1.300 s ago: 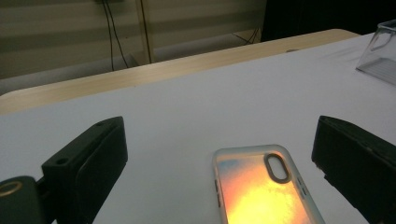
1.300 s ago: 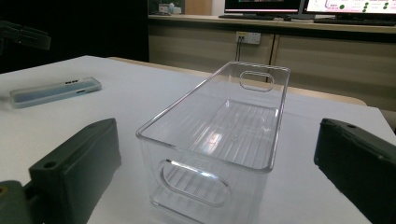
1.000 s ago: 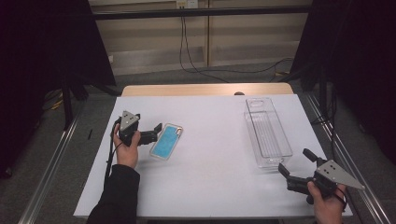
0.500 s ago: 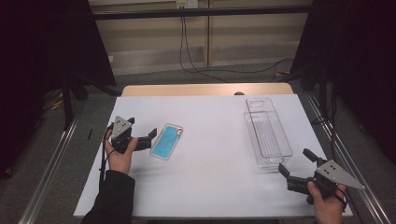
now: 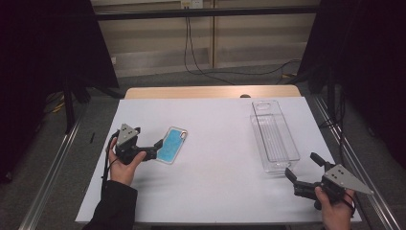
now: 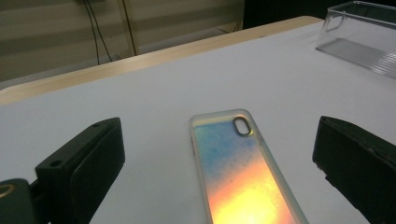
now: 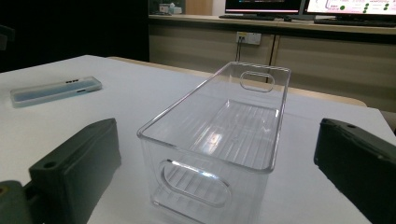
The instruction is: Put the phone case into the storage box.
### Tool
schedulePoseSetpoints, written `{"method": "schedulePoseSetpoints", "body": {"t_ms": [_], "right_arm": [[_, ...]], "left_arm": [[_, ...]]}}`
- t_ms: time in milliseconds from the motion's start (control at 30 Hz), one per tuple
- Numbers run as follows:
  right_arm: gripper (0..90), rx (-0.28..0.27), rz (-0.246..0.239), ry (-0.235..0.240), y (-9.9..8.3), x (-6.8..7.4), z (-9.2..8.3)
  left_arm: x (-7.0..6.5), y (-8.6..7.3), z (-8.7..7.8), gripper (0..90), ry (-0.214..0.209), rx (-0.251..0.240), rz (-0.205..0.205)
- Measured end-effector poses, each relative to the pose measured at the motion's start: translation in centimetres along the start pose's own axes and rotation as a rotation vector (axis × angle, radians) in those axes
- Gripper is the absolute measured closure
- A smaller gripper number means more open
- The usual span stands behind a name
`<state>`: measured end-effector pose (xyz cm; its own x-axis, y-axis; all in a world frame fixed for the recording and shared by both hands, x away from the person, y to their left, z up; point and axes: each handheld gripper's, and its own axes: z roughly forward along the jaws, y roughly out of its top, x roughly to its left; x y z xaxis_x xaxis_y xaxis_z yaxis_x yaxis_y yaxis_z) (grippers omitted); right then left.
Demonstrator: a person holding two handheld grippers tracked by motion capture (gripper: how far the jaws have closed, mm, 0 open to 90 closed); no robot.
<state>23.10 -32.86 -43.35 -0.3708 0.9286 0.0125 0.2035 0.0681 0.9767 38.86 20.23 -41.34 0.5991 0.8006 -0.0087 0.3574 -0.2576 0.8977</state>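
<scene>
A phone case (image 5: 171, 144) with a blue back and pale rim lies flat on the white table (image 5: 215, 191), left of centre. My left gripper (image 5: 154, 148) is at its near-left end, open. In the left gripper view the phone case (image 6: 243, 172) lies on the table between the two spread jaws of that gripper (image 6: 219, 140), and its back glows blue to orange. My right gripper (image 5: 302, 166) stands open at the table's front right, just short of an empty clear plastic bin (image 5: 274, 136). The right gripper view has the bin (image 7: 224, 135) straight ahead and the phone case (image 7: 53, 89) far left.
A wooden strip (image 5: 210, 92) runs along the table's far edge. Metal rails (image 5: 52, 167) flank the table on both sides. Cables (image 5: 201, 62) hang at the back wall. Dark curtains stand at both sides.
My left gripper has drawn back a little to the left and toward the person. The phone case has stayed where it lay. The right gripper has not moved.
</scene>
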Motion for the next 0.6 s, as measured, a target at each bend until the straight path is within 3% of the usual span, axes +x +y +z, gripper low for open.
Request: {"method": "schedulePoseSetpoints", "body": {"t_ms": [233, 300, 400, 467, 533, 600], "right_arm": [[0.0, 0.0, 0.0, -0.002, 0.0, 0.0, 0.0], [0.0, 0.004, -0.002, -0.005, 0.0, 0.0, 0.1], [0.0, 0.003, -0.001, -0.005, 0.0, 0.0, 0.1], [0.0, 0.003, 0.0, -0.004, 0.0, 0.0, 0.0], [0.0, 0.002, -0.001, -0.004, 0.0, 0.0, 0.0], [0.0, 0.003, -0.001, -0.004, 0.0, 0.0, 0.0]], "left_arm": [[-0.6, 0.1, 0.7, 4.7, -0.003, 0.042, -0.006], [-0.5, 0.0, 1.0, 5.3, -0.021, 0.057, -0.023], [-0.4, -0.1, 1.5, 5.9, -0.04, 0.064, -0.016], [-0.4, -0.1, 1.8, 6.7, -0.049, 0.086, -0.024], [-0.5, 0.0, 2.2, 6.0, -0.038, 0.124, -0.008], [-0.7, 0.1, 2.5, 5.6, -0.056, 0.134, -0.016]]}}
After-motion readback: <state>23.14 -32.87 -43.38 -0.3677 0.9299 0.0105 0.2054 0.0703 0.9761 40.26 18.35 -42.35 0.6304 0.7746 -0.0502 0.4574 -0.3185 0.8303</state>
